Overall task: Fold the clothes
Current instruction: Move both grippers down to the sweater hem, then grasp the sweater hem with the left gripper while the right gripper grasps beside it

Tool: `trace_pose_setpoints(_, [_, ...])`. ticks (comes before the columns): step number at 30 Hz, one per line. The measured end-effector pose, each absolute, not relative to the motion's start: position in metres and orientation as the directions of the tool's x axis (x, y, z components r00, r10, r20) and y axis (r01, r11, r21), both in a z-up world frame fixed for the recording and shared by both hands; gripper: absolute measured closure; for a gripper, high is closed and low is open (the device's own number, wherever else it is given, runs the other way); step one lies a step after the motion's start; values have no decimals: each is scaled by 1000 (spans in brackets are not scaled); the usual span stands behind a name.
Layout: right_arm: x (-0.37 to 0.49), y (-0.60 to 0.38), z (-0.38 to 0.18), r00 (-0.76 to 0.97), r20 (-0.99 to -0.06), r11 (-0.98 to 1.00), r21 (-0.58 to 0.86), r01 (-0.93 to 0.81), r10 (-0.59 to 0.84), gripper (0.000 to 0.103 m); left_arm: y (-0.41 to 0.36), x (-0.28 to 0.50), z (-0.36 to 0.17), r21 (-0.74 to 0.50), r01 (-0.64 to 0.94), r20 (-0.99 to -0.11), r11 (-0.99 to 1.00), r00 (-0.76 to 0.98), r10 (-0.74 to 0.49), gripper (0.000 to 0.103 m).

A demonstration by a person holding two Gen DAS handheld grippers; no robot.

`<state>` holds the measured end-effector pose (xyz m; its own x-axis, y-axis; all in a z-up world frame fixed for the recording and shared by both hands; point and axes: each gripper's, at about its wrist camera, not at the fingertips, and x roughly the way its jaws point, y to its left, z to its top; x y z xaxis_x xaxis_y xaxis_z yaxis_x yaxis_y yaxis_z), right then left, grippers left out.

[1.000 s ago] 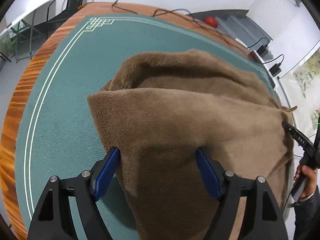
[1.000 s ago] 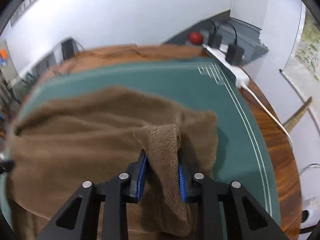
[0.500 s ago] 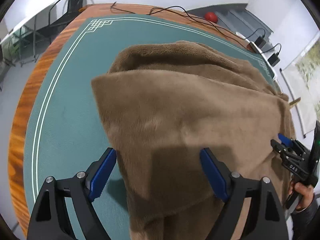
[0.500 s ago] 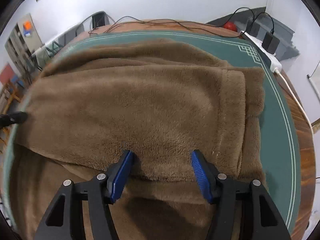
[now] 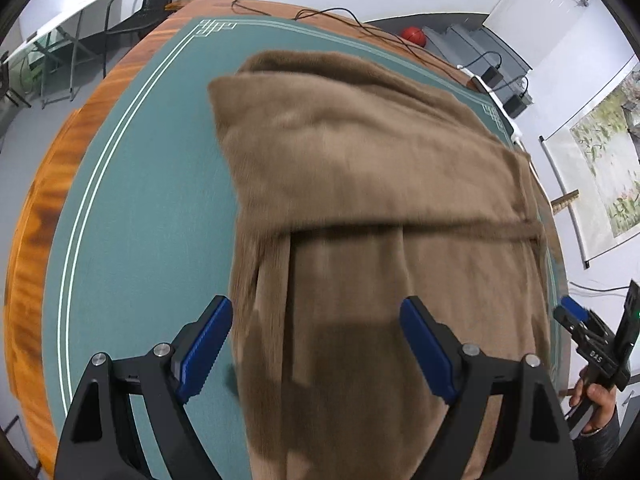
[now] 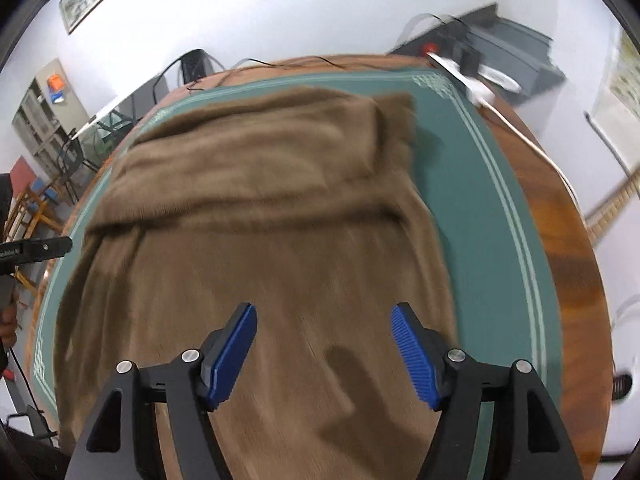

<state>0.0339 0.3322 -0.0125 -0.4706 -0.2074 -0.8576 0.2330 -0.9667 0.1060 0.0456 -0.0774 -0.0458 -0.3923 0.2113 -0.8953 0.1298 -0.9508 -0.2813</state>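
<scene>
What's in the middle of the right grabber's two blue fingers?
Only the brown garment lying below; the right gripper is open and grips nothing, seen in the right wrist view.

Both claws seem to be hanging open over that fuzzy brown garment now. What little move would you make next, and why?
Probably lower both onto the near part of the brown garment and pinch it for a second fold. The far part is already doubled over, and the left gripper and right gripper, whose jaws have just been opening, hold nothing.

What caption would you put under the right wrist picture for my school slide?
Open right gripper, its jaws just opened, hovers above a folded brown fleece garment on a green table mat.
</scene>
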Motion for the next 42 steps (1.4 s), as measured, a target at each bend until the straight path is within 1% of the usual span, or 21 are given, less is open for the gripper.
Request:
trace_pose_setpoints(8, [115,421,-26,-418,-887,-980,161,120,-197,31,-68,132,-41,-264,141,-898,-954,-396,190,14])
trace_pose_setpoints(14, [149,443,-41,-367,-902,-973,191,132,-226,31,-64,191,-56,-257,186,-917,-948,-356,179,14])
trace_pose_setpoints(18, [160,429,-48,-345,-903,-961,198,195,-257,31,-57,215,-70,-255,219,-926,-942,-335,173,14])
trace_pose_setpoints(22, [160,421,-56,-349,-906,-963,174,204,-238,31,-54,229,-77,-272,252,-923,-929,-342,178,14])
trace_pose_setpoints(26, [157,421,-65,-336,-908,-964,202,174,-250,31,-48,234,-84,-297,261,-918,-919,-345,199,14])
trace_pose_setpoints(31, [160,408,-67,-351,-910,-965,150,216,-220,31,-43,235,-96,-324,284,-917,-902,-329,226,14])
trace_pose_setpoints(37, [169,396,-68,-358,-909,-954,115,278,-214,32,-21,230,-97,-315,228,-919,-921,-316,237,14])
trace_pose_setpoints(38, [171,393,-68,-359,-908,-949,108,295,-215,35,-17,229,-98,-317,214,-918,-924,-312,243,14])
trace_pose_setpoints(39, [173,391,-68,-362,-906,-947,107,304,-219,41,-12,228,-98,-320,200,-917,-926,-311,250,14])
trace_pose_setpoints(40, [174,390,-68,-363,-904,-945,113,308,-226,45,-8,227,-98,-317,190,-917,-929,-309,250,18])
trace_pose_setpoints(41, [174,391,-67,-365,-903,-945,114,308,-228,52,-5,226,-97,-298,182,-923,-937,-306,234,27])
trace_pose_setpoints(42, [174,391,-67,-366,-902,-945,114,308,-228,56,-4,225,-97,-285,181,-926,-941,-304,222,31])
